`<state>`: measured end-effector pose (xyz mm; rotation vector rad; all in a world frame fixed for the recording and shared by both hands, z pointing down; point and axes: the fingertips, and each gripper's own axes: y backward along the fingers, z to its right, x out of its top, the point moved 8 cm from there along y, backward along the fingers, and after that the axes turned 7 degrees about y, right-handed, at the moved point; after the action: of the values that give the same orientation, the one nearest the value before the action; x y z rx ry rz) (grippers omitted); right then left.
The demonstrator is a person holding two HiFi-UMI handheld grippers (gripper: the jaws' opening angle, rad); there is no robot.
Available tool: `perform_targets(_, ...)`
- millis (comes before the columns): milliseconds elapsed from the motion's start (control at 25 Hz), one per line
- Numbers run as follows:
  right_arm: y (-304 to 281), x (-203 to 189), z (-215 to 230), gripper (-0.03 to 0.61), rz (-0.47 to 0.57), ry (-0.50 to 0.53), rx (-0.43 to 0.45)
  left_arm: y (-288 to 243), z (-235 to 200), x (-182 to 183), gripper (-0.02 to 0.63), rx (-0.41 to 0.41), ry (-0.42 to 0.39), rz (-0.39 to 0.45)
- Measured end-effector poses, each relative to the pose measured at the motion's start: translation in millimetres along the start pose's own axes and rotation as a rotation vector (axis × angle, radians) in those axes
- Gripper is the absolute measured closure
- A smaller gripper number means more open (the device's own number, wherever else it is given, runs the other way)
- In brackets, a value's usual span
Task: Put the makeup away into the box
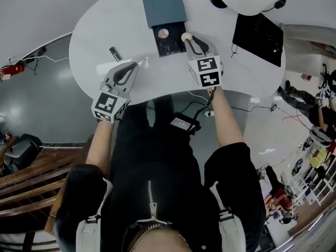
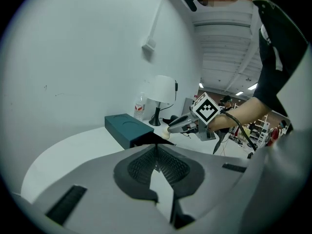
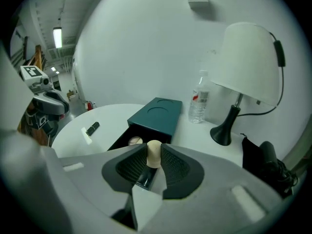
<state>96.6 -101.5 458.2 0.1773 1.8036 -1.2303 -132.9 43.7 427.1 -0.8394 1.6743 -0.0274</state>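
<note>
The right gripper (image 3: 152, 148) had its jaws part-way closed and clamped on a makeup applicator (image 3: 154, 158). The black handle was pinched between the ribbed pads and the beige rounded head stuck out just past the jaw tips. The left gripper (image 2: 156, 146) had its jaws pressed together with nothing between them.

The teal box (image 1: 163, 4) stood at the far middle of the white table (image 1: 94, 30), with its dark drawer (image 1: 173, 47) pulled out toward the person. A round compact (image 1: 164, 33) lay inside the drawer. The applicator's head was just beside the drawer's right edge, close to the drawer's front corner and above the table. Whether it touched the drawer could not be told.

To the left of the box the table lay bare, apart from a dark tube (image 1: 114, 53) and a small white piece (image 3: 87, 136) near it, both well clear of the drawer. The left gripper hung in front of the box and to its left, close to the table's near edge. To the right of the box stood a water bottle (image 3: 199, 101), a white lamp (image 3: 248, 67) and a black pouch (image 1: 260, 35), so there was less room there.

The applicator's long axis ran along the right gripper's jaws, with the head leading toward the box and tilted downward and the handle trailing back toward the person.
</note>
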Motion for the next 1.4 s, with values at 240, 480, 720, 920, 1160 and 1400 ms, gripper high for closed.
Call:
perform_targets(240, -17.8, 3.9, -41.7, 0.488, -0.036, 0.074, 0.107, 12.0, -6.5, -5.0, 0.6, 0.022, 0.019, 0.005)
perform_targets(480, -31.0, 1.5, -71.0, 0.488, -0.079, 0.119, 0.174, 24.2, -15.8, -9.9, 0.6, 0.043, 0.04, 0.013)
perform_targets(720, -40.9, 0.3, -82.2, 0.486, -0.112, 0.167, 0.197, 30.0, -21.0, -16.1, 0.6, 0.056, 0.054, 0.011)
perform_targets(920, -45.4, -1.9, -86.3, 0.485, -0.161, 0.171, 0.206, 31.4, -24.6, -17.1, 0.6, 0.061, 0.059, 0.015)
perform_targets(1160, -47.8, -5.6, -87.2, 0.477, -0.202, 0.178, 0.193, 31.1, -25.5, -17.0, 0.6, 0.06, 0.063, 0.02)
perform_targets(1400, -45.7, -2.4, -86.9, 0.425, -0.186, 0.169, 0.19, 31.0, -27.8, -18.1, 0.6, 0.058, 0.067, 0.026)
